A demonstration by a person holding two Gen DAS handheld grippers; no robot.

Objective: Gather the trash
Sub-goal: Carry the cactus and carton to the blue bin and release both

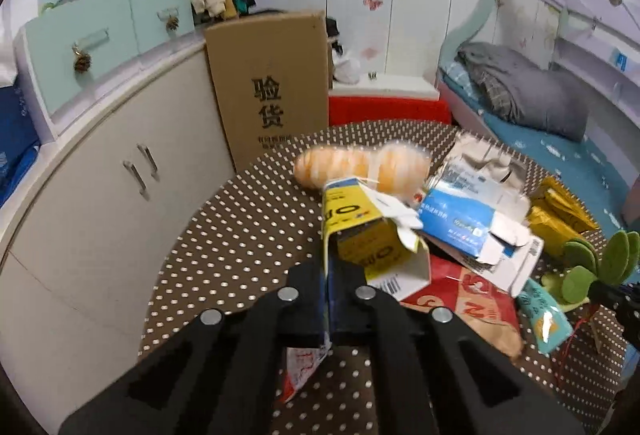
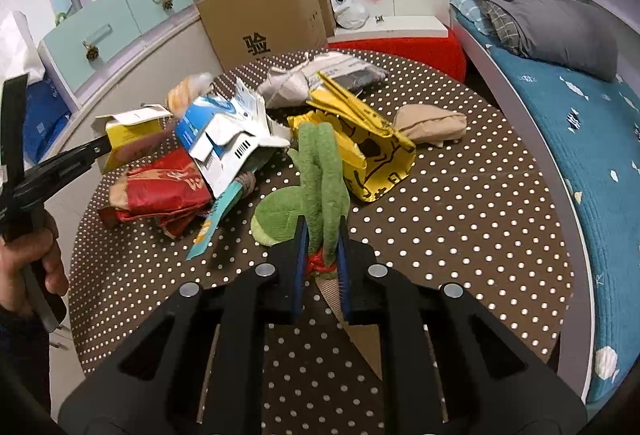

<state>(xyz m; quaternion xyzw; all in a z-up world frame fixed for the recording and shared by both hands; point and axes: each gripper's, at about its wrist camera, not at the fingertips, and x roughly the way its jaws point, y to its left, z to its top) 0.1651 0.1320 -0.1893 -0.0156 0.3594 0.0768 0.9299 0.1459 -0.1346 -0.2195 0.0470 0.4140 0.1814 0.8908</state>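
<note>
Yellow cardboard, a torn-open carton (image 1: 360,231), sat pinched by one wall between the closed fingers of my left gripper (image 1: 329,299) at the left edge of the rubbish pile on the round dotted table (image 1: 240,235). My right gripper (image 2: 322,267) was clenched on a green felt plant (image 2: 320,171), its leaves standing up between the blue pads and a knot of red cord at its base.

Just beside the yellow carton lay a crushed blue-and-white box (image 1: 476,223), leaning over a red-and-brown paper bag (image 1: 468,299), with a teal wrapper (image 1: 546,315) poking out near the table's front. Behind the carton, blurred, lay an orange-striped bundle (image 1: 360,167). In the right wrist view, a yellow printed bag (image 2: 368,151) rested just behind the felt plant, a tan pouch (image 2: 432,123) beside it and a grey crumpled mailer (image 2: 316,79) farther back.

My left hand (image 2: 40,259) showed at the left edge of the right wrist view, wrapped around the gripper's handle.

Around the table stood a large cardboard box (image 1: 272,83) printed with black characters, a white cabinet (image 1: 100,195) with pale green drawers above it, a red stool (image 1: 388,109), and a bed (image 2: 580,139) with a teal cover and a grey blanket (image 2: 548,19)
</note>
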